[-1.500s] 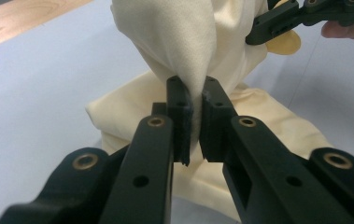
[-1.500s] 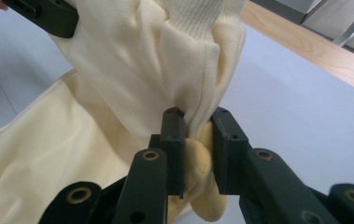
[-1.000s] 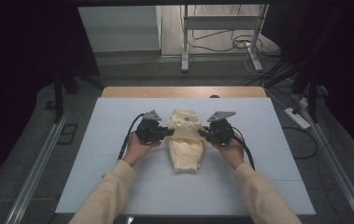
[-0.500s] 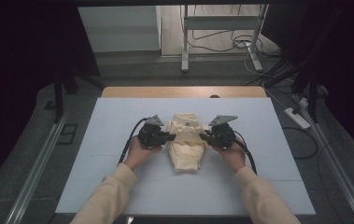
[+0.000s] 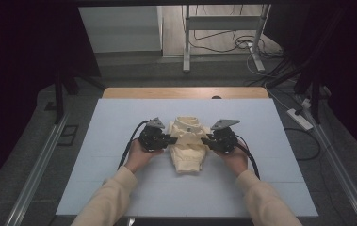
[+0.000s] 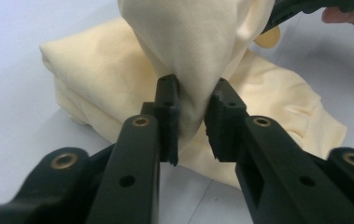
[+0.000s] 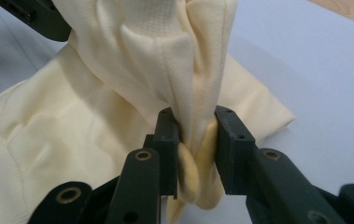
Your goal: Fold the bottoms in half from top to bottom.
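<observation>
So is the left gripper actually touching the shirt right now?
Touching. In the left gripper view, the left gripper pinches a bunched fold of the cream shirt between its jaws, cloth pressed against both.

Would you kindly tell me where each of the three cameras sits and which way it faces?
High view: above the person's side, facing forward and down on the table; both forearms, hands and claws show.
Left gripper view: on the left claw, looking along its jaws, shut on the shirt.
Right gripper view: on the right claw, looking along its jaws, shut on the shirt.
All share the shirt.
</observation>
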Tool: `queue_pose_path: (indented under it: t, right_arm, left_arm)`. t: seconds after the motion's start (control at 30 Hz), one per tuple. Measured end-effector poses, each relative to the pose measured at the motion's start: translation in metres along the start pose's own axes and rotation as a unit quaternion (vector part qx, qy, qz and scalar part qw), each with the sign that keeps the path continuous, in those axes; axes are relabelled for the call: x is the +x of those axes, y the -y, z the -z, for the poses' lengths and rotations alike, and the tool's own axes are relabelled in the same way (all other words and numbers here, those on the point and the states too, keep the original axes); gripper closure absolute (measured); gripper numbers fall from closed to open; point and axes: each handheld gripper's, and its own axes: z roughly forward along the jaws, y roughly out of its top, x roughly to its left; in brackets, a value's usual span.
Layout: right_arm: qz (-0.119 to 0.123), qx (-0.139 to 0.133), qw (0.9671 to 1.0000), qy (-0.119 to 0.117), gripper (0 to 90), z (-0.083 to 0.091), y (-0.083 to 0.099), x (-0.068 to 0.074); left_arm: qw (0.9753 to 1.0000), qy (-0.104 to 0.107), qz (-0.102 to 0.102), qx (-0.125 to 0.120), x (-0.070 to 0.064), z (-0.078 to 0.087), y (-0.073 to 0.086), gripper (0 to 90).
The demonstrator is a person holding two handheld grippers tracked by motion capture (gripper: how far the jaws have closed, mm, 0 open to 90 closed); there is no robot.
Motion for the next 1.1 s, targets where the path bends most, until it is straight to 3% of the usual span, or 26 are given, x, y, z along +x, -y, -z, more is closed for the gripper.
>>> queue_pose_path:
  t: [0.13,0.23,0.37,0.7,0.87,1.1]
  right_arm:
    - [0.0,0.002,1.0,0.001,68.1,0.0,0.001,0.002]
    - [-0.002,0.002,1.0,0.008,59.7,0.003,0.0,0.003]
    - [-0.022,-0.002,0.9998,0.003,47.3,0.01,0.0,0.003]
    - [-0.044,-0.031,0.9985,-0.012,39.2,0.039,0.004,0.006]
    - [-0.058,-0.039,0.9974,-0.016,38.8,0.047,0.01,0.005]
    - [-0.051,-0.043,0.9977,-0.015,42.9,0.053,0.0,0.007]
  left_arm:
    - [0.9999,-0.002,0.015,-0.002,-0.001,0.002,0.0,65.6]
    - [0.9993,-0.009,0.033,-0.015,0.0,0.006,-0.001,45.7]
    - [0.9987,-0.009,0.045,-0.023,0.001,0.017,0.0,36.9]
    - [0.9983,-0.015,0.039,-0.04,-0.003,0.04,0.006,34.7]
    - [0.9978,-0.017,0.042,-0.049,-0.001,0.046,0.007,34.4]
    - [0.9975,-0.019,0.042,-0.054,0.0,0.047,0.006,34.7]
